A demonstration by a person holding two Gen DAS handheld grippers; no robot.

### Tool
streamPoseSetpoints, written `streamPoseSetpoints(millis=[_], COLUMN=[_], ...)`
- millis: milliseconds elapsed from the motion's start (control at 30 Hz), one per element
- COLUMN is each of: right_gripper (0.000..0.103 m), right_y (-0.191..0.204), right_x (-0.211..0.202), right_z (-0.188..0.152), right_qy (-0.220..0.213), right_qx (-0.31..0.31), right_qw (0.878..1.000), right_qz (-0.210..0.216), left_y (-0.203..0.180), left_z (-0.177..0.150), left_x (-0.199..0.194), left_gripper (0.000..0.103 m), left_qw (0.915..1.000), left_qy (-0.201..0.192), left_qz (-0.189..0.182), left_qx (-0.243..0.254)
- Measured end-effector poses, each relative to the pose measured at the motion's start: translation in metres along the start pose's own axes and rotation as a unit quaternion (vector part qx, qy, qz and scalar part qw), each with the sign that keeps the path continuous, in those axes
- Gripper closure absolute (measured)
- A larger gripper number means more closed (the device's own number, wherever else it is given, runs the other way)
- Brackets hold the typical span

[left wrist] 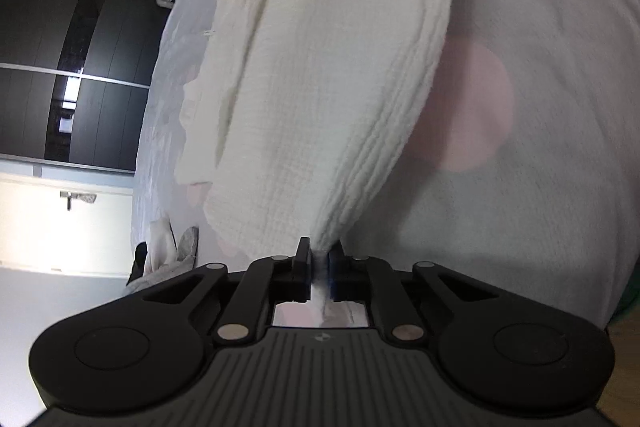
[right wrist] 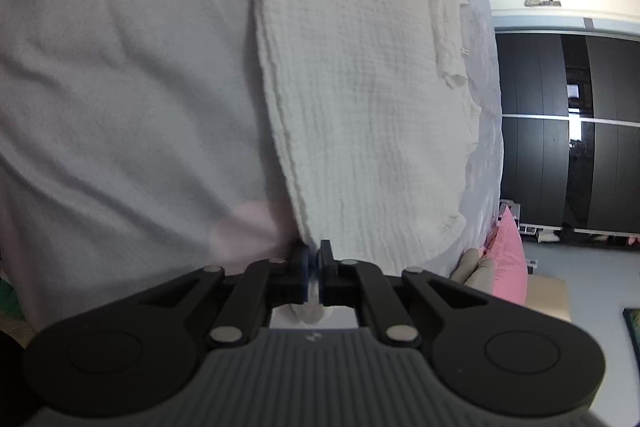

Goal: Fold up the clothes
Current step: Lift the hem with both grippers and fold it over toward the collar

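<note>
A cream crinkled-cotton garment point(left wrist: 320, 67) lies spread on a bed cover point(left wrist: 540, 107) that is pale grey with large pink dots. My left gripper point(left wrist: 319, 259) is shut on one corner of the garment, and the cloth bunches between its jaws. The same garment shows in the right wrist view point(right wrist: 360, 87). My right gripper point(right wrist: 314, 259) is shut on another corner of it, with cloth pinched between the jaws. The garment's folded edge shows several stacked layers. Both views are rotated sideways.
A dark wardrobe point(left wrist: 68, 67) with sliding doors stands beyond the bed; it also shows in the right wrist view point(right wrist: 568, 131). A pink pillow point(right wrist: 510, 259) lies at the bed's far end. Other clothes point(left wrist: 168, 251) lie at the bed edge.
</note>
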State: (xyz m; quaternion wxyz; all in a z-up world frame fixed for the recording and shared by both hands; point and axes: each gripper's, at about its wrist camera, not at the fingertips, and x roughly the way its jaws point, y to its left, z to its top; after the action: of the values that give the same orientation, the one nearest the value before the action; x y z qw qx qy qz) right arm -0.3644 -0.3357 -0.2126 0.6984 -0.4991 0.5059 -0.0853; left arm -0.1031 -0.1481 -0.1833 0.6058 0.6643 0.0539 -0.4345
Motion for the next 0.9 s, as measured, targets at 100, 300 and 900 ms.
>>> streamPoseSetpoints(millis=[100,300,900], right_gripper=[0.099,0.100,0.100], right_y=[-0.027,-0.087,-0.206], right_x=[-0.013,-0.045,-0.074], right_z=[-0.002,-0.003,0.005], right_qy=[-0.008,-0.028,-0.044], right_qx=[0.053,0.155,0.211], right_qw=[0.998,0.978,0.942], right_qz=[-0.038,-0.134,-0.257], left_y=[0.035,0.104,0.219], left_z=[0.003,0.014,0.050], left_x=[-0.015,-0.046,-0.061], left_gripper=[0.098,0.098,0.098], left_qw=[0.9980,0.9856,0.9832], left_qy=[-0.021,-0.059,-0.073], left_qz=[0.007,0.036,0.080], left_qx=[-0.059,-0.154,-0.147])
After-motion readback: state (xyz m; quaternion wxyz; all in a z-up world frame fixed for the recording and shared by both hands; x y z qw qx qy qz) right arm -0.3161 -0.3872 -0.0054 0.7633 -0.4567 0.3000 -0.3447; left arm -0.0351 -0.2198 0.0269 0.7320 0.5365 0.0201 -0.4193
